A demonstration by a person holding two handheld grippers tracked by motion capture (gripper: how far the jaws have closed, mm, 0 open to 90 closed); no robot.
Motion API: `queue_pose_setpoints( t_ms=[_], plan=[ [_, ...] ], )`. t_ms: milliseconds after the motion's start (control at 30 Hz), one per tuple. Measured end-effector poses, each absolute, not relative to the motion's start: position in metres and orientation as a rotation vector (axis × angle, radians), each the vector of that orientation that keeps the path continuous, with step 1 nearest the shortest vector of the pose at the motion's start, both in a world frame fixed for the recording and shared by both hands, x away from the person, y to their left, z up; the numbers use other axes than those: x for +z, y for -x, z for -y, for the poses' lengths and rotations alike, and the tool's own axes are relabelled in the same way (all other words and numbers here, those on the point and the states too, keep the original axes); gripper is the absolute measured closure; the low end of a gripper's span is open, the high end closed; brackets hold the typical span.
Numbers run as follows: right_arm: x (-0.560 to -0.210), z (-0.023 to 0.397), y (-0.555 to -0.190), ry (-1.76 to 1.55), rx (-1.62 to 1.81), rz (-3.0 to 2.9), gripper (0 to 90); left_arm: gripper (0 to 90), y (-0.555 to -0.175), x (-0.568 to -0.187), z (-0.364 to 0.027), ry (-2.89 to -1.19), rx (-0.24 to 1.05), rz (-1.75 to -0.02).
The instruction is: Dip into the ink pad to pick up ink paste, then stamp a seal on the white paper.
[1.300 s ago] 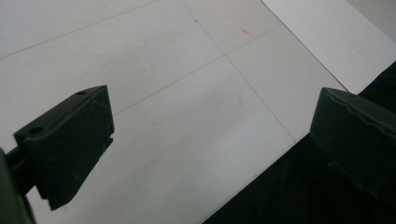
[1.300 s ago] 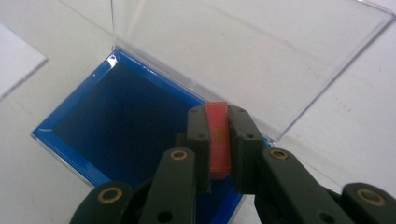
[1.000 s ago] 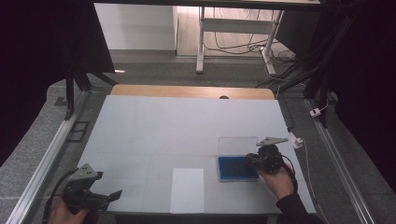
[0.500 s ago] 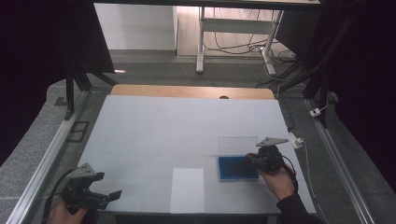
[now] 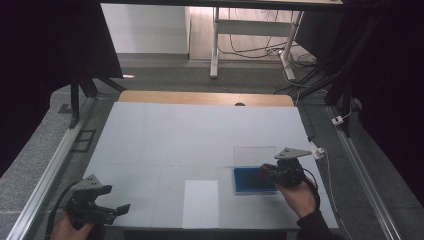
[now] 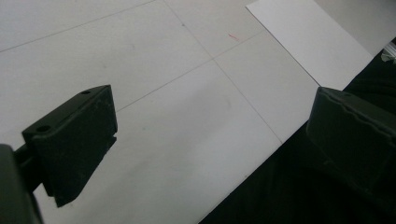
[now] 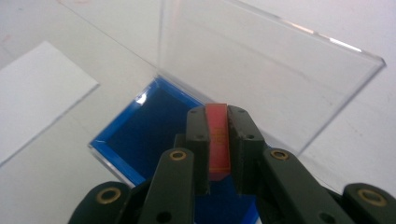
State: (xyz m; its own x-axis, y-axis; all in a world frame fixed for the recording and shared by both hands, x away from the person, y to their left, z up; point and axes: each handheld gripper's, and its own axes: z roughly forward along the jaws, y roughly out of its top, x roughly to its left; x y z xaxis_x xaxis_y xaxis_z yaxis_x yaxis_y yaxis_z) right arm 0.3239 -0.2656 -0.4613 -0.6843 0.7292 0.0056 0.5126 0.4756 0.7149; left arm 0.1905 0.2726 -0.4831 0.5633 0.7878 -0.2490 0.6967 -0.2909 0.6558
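A shallow blue case [image 5: 248, 181] lies on the white table [image 5: 200, 135] at the front right, its clear lid [image 5: 254, 156] standing up from the far edge. My right gripper [image 5: 265, 172] hovers over the case's right side, shut on a thin red piece [image 7: 218, 149]. In the right gripper view the gripper [image 7: 217, 112] points down at the blue case [image 7: 149, 135], with the lid [image 7: 261, 65] behind it. My left gripper [image 5: 117, 207] rests at the table's front left corner. In the left gripper view the gripper [image 6: 215, 116] is open and holds nothing.
A white sheet [image 5: 201, 202] lies flat at the front middle of the table, between the two grippers, and appears as the sheet [image 6: 313, 42] and the sheet [image 7: 37, 93]. A wooden strip [image 5: 205, 98] borders the far edge. Metal rails [image 5: 55, 165] run along both sides.
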Motion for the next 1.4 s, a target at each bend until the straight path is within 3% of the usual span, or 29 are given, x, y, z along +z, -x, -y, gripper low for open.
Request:
queue_pose_setpoints(
  t_ms=[1400],
  plan=[
    [-0.458, 0.191, -0.305, -0.8, 1.152, -2.606, 79.5, 2.5, -0.191, -0.483, -0.273, -2.053, 0.149, -1.187]
  ],
)
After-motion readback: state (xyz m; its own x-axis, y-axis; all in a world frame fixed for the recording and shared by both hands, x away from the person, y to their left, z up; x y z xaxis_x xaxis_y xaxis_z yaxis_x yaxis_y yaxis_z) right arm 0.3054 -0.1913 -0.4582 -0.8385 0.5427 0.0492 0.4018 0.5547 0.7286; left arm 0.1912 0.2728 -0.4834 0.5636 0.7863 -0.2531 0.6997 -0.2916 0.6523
